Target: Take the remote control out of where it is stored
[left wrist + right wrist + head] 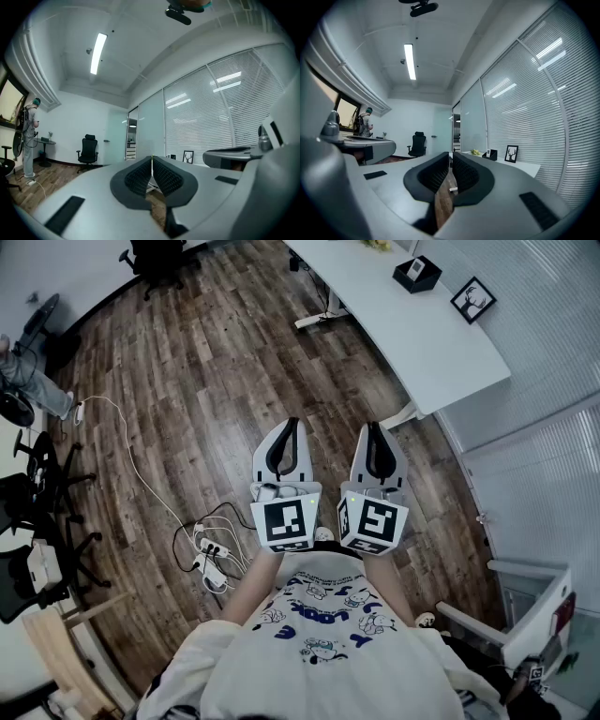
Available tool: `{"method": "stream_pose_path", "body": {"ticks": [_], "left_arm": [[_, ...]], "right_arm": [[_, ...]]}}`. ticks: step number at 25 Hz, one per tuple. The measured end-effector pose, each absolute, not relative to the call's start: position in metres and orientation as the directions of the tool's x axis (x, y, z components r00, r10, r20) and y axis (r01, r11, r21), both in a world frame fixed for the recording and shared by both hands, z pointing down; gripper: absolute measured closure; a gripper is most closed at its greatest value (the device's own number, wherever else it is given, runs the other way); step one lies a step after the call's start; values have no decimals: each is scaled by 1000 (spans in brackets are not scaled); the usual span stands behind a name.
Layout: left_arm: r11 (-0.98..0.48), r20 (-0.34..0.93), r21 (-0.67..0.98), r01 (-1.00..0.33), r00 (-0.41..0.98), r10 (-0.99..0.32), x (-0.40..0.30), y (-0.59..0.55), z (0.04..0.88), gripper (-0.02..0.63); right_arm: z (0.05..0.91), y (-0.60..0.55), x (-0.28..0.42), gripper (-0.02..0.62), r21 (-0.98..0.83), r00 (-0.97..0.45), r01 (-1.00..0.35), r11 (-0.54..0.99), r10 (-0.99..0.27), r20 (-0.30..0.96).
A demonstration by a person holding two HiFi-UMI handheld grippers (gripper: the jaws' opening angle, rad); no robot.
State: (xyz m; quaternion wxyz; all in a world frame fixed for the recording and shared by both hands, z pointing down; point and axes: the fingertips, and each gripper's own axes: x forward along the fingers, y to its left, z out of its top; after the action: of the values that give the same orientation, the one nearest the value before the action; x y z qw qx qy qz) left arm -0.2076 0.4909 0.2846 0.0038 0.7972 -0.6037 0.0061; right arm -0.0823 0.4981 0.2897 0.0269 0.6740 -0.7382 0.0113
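While the left gripper (290, 427) and right gripper (374, 430) sit side by side near the person's chest, what are the fingers (138, 177) doing? (EDITOR)

Both pairs are pressed together with nothing between them; past them is only wooden floor (206, 381). (PHOTOGRAPHER)

So which step is this? (EDITOR)

By my reading, the approach: nothing has been reached for yet. Far to the right, a white worktop (403, 334) carries a black box (427, 279) beside a framed deer picture (472, 299). A pale item (411, 270) stands in that box, and I judge it to be the remote, though it is too small to confirm. (PHOTOGRAPHER)

Which way does it point? (EDITOR)

From the right gripper view it seems to stand on end, long axis roughly vertical, but I would not swear to it. The next move calls for crossing to the worktop, opening one pair of fingers, and lifting the item straight up out of the box. (PHOTOGRAPHER)
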Motion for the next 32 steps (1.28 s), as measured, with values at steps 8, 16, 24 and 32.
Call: {"method": "stream_pose_path", "body": {"ticks": [8,16,24,32], "left_arm": [[-273,17,3,-962,273,-962,-221,485,287,584],[-284,25,-7,-959,284,-958,-240,459,290,584],[-308,13,-31,-951,308,-951,-273,417,289,584],[-310,0,-13,-951,310,-951,-287,382,296,584]], "right_arm": [[292,494,-94,550,26,-94,-995,96,-994,63],[295,471,-109,549,23,-98,-995,100,-993,71],[299,434,-119,549,44,-34,-998,37,-997,68],[312,409,-121,549,54,-7,-998,12,-996,90]]}}
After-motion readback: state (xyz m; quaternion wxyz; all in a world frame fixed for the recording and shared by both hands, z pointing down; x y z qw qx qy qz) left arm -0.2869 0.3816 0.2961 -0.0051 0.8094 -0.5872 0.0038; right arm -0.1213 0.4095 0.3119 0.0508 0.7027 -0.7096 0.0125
